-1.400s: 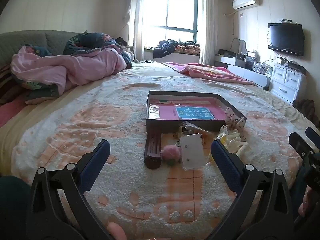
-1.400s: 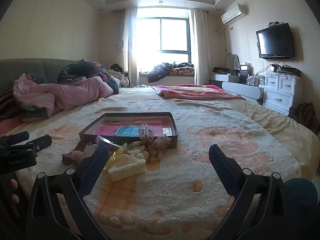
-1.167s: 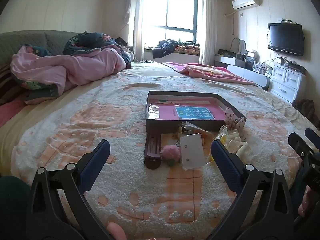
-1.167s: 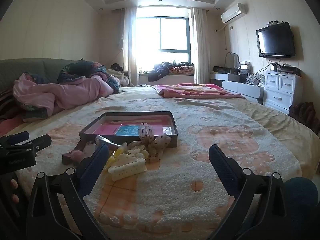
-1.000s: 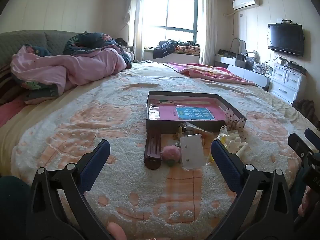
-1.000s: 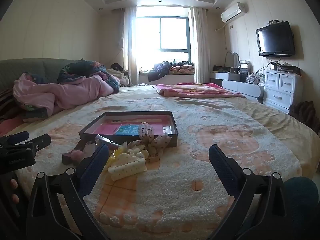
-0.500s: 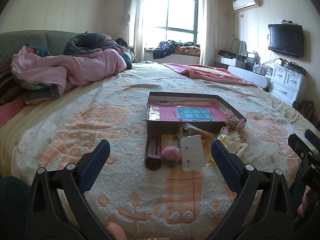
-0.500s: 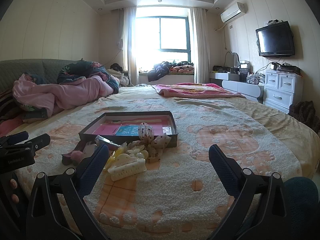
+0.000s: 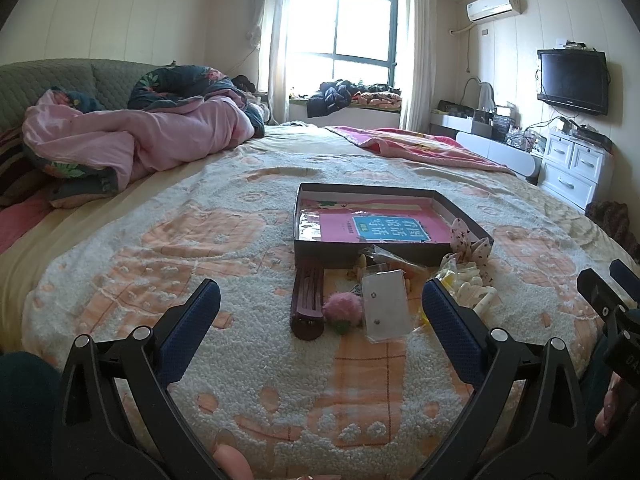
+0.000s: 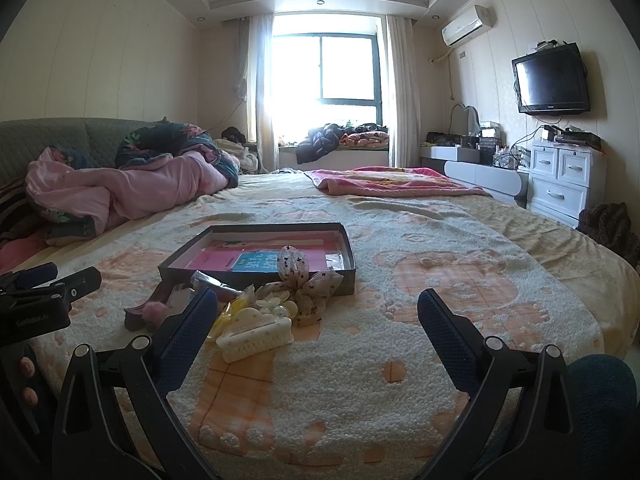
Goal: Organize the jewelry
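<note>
Two spread, empty claws: left claw (image 9: 320, 304) w/ card (image 9: 386, 306) visible, right claw (image 10: 318, 310) w/ cream clip (image 10: 254, 334) unobstructed.

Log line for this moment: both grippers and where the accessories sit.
left gripper: open, empty | right gripper: open, empty | hair clip, pompom: on bedspread before box | nothing grasped

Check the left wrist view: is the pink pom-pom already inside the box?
No, the pink pom-pom lies on the bedspread in front of the box.
</note>
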Tool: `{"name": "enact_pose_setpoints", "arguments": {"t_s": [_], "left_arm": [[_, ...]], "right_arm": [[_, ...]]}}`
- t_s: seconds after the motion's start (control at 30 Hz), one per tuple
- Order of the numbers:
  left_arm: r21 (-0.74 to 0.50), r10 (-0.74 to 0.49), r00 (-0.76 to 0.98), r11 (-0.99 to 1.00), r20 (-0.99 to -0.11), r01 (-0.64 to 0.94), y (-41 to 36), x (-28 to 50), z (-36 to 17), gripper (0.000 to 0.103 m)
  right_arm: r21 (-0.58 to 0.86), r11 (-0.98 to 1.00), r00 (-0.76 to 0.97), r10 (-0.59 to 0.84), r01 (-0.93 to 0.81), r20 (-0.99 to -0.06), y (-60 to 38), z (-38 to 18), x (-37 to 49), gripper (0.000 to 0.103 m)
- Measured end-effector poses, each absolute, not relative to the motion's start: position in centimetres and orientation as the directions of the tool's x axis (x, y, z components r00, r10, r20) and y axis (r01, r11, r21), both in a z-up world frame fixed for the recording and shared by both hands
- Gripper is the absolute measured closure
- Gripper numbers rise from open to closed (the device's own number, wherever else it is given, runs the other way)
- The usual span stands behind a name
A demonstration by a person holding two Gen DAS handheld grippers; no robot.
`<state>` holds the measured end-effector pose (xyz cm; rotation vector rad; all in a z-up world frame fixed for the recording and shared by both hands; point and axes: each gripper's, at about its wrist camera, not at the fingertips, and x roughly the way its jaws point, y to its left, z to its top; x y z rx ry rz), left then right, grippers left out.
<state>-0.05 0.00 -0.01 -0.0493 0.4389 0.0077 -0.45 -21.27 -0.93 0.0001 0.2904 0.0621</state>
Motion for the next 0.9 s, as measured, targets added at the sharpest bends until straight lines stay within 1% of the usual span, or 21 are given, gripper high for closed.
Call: {"name": "enact_pose_setpoints", "arguments": {"t_s": [0.9], "left_arm": [[-0.052,-0.008,0.905,0.999,-0.425,-0.016,0.19,-0.29,0.5,0.011]], "right_arm": [[0.011,0.998,0.957,0.06,-0.059,-0.285,-21.32,-0.95,-0.43,0.006]]}}
